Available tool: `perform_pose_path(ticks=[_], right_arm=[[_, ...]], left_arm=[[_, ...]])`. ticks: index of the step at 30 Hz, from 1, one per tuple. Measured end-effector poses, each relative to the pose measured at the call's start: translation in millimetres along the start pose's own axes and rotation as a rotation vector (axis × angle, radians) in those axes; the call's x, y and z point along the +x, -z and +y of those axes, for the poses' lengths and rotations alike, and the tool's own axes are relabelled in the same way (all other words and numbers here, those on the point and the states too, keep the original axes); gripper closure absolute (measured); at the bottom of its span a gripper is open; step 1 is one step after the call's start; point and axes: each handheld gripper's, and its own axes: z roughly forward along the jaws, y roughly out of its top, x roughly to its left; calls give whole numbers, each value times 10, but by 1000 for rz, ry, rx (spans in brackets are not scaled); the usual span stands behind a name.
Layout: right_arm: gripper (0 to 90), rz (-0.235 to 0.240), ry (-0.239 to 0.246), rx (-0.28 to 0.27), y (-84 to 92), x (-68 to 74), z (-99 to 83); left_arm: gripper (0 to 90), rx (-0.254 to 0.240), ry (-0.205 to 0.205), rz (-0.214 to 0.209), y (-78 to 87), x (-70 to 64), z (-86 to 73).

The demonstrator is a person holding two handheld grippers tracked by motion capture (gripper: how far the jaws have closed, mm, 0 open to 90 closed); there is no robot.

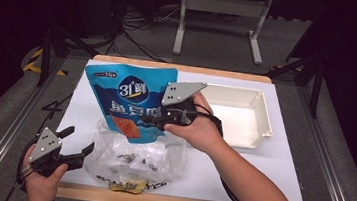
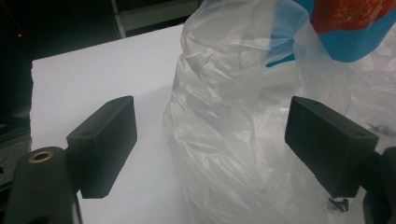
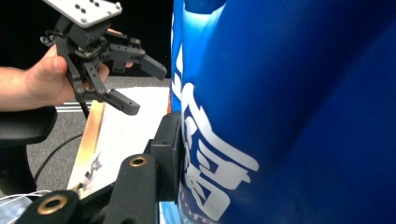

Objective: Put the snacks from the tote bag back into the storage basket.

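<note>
My right gripper [image 1: 152, 119] is clamped on the blue snack pouch [image 1: 131, 98], jaws pinched onto its lower right edge, and the pouch hangs upright in the air just above the clear plastic bag [image 1: 133, 156]. From my right gripper view the pouch [image 3: 289, 107] sits close in front, white lettering across the blue, one black jaw pressed flat against its face. The other jaw is hidden behind the pouch, so I take the grip from the pinch I can see.

The clear plastic bag lies crumpled on the white table [image 1: 239, 172], near its front edge, with the pouch's orange-printed bottom corner right over the bag's open top. Something yellow [image 1: 127, 185] shows at the front of the bag, too small to name.

My left gripper [image 1: 77, 145] sits just left of the bag, jaws spread wide, holding nothing. In the left gripper view the bag [image 2: 233, 130] bulges up between and beyond my two black jaws, neither one pressing on it; the pouch corner [image 2: 350, 28] hangs above the bag there.

Behind and to the right of the bag sits a white tray [image 1: 264, 124], well apart from it.
</note>
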Motion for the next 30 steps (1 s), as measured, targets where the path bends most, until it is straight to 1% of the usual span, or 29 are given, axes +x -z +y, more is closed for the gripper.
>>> perform_pose_path(ticks=[3,7,11,13,15,17,23,27,28,30], right_arm=[[579,-6,4,1,34,-11,44],[579,-17,2,-12,82,-37,76],[579,-31,-4,-12,154,-77,104],[579,-45,-5,-19,224,-114,120],[579,-48,-6,-20,240,-122,123],[579,-64,-12,-25,308,-158,130],[579,-84,-22,-39,410,-215,142],[579,-94,-35,-36,479,-261,144],[579,-100,-30,-37,496,-281,143],[579,-110,-38,-30,538,-308,135]], left_arm=[[177,-1,2,0,1,2,-1],[177,-2,2,0,2,2,-1],[177,-1,3,0,0,3,-1],[177,0,4,-1,0,1,-1],[177,0,2,0,-2,1,-1],[177,0,2,0,-4,1,-1],[177,1,2,-1,-10,-3,-1],[177,1,7,-3,-10,0,-3],[177,1,6,-2,-9,1,-2],[177,0,7,-4,-8,0,-3]])
